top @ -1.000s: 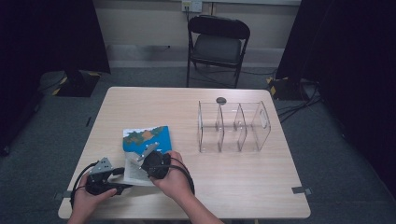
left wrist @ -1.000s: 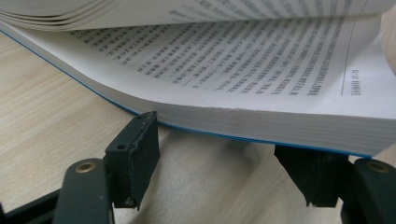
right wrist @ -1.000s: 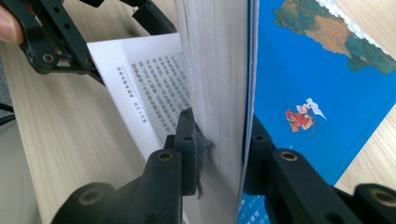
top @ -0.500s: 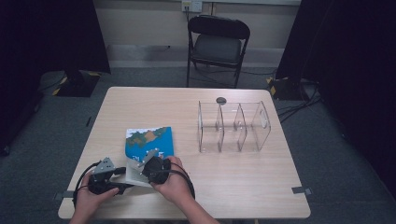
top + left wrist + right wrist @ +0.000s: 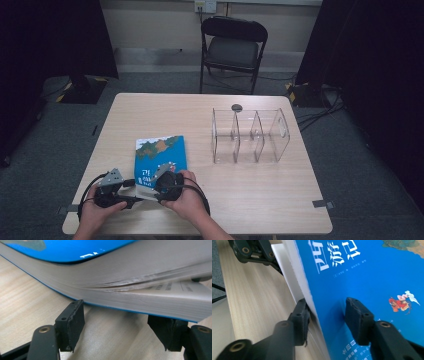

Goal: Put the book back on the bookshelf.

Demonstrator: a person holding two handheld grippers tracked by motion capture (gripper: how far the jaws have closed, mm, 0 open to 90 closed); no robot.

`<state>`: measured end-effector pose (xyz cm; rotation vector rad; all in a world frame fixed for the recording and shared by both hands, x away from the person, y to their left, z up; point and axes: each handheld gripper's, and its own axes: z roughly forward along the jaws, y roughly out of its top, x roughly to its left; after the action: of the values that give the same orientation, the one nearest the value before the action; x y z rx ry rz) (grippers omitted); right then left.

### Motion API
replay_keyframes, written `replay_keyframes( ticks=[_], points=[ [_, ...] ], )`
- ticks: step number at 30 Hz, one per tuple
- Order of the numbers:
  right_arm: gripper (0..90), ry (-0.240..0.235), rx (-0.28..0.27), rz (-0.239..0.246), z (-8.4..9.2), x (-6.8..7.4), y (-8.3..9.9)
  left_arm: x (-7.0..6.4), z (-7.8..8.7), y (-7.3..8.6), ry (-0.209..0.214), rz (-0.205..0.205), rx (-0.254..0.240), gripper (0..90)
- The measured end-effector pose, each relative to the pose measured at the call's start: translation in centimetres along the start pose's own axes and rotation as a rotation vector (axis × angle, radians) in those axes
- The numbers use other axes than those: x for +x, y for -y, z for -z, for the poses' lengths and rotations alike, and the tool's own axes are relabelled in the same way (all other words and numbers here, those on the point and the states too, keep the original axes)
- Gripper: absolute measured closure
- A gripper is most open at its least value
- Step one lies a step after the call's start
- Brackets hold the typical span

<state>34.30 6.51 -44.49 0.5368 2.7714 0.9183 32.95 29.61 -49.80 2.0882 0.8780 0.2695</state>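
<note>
On the pale wooden table [image 5: 250, 190], seen from above, the blue book [image 5: 161, 155] lay near my edge, a clear plastic rack [image 5: 250, 135] well to its right, a black folding chair [image 5: 232, 47] beyond on grey carpet. My left gripper [image 5: 131, 192] and right gripper [image 5: 159, 176] met at the book's near end. Along the left gripper's view, its jaws looked closed beneath the book's raised page edge. Along the right gripper's view, the jaws had just been opening, straddling the cover loosely.
</note>
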Motion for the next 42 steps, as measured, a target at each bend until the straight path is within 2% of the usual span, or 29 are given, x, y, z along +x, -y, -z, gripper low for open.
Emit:
replay_keyframes(
  ticks=[4, 6, 7, 8, 9, 14, 15, 17, 18, 19, 22, 23, 25, 29, 33, 42],
  points=[
    [45.7, -0.003, -0.023, -0.012, -0.2, -0.1, 0.5, -0.1, 0.0, -0.1, -0.011, -0.012, 0.02, 29.5],
    [40.3, -0.009, -0.047, -0.016, -0.3, -0.3, 0.9, -0.1, -0.1, -0.1, -0.003, -0.011, 0.015, 29.4],
    [36.4, -0.016, -0.042, -0.029, -0.2, -0.4, 1.0, 0.0, 0.0, -0.1, 0.002, -0.004, 0.009, 29.5],
    [36.4, -0.016, -0.042, -0.029, -0.2, -0.4, 1.0, 0.0, 0.0, -0.1, 0.002, -0.004, 0.009, 29.4],
    [32.2, -0.037, -0.049, -0.044, -0.3, -0.5, 1.2, 0.0, 0.0, -0.1, 0.012, 0.007, 0.0, 29.4],
    [28.9, -0.025, -0.052, -0.027, -0.4, -0.3, 1.4, -0.1, 0.0, -0.2, 0.008, 0.005, 0.003, 29.4],
    [24.0, 0.005, -0.054, 0.001, -0.7, 0.1, 1.5, -0.1, 0.0, -0.3, 0.007, 0.006, 0.005, 29.4],
    [19.7, 0.038, -0.061, 0.035, -1.1, 0.5, 1.5, -0.1, 0.0, -0.4, 0.004, 0.006, 0.01, 29.4],
    [19.7, 0.038, -0.061, 0.035, -1.1, 0.5, 1.5, -0.1, 0.0, -0.4, 0.004, 0.006, 0.01, 29.4],
    [18.3, 0.07, -0.074, 0.069, -1.5, 0.8, 1.7, -0.1, 0.0, -0.4, 0.008, 0.006, 0.003, 29.4],
    [18.2, 0.097, -0.089, 0.08, -1.8, 1.0, 1.8, -0.1, 0.0, -0.5, 0.01, 0.0, 0.005, 29.4],
    [18.2, 0.126, -0.097, 0.102, -2.1, 1.2, 1.8, -0.1, 0.0, -0.5, 0.009, -0.001, 0.009, 29.4],
    [17.8, 0.147, -0.11, 0.125, -2.4, 1.4, 2.0, -0.1, 0.0, -0.5, 0.01, -0.002, 0.01, 29.3],
    [17.2, 0.175, -0.135, 0.144, -2.8, 1.4, 2.1, -0.1, 0.1, -0.6, 0.01, -0.007, 0.012, 29.4],
    [16.5, 0.198, -0.155, 0.143, -3.2, 1.5, 2.2, -0.1, 0.1, -0.7, 0.013, -0.006, 0.017, 29.4],
    [14.7, 0.223, -0.176, 0.163, -3.8, 1.6, 2.2, -0.1, 0.2, -0.8, 0.012, -0.014, 0.026, 29.8]
  ],
)
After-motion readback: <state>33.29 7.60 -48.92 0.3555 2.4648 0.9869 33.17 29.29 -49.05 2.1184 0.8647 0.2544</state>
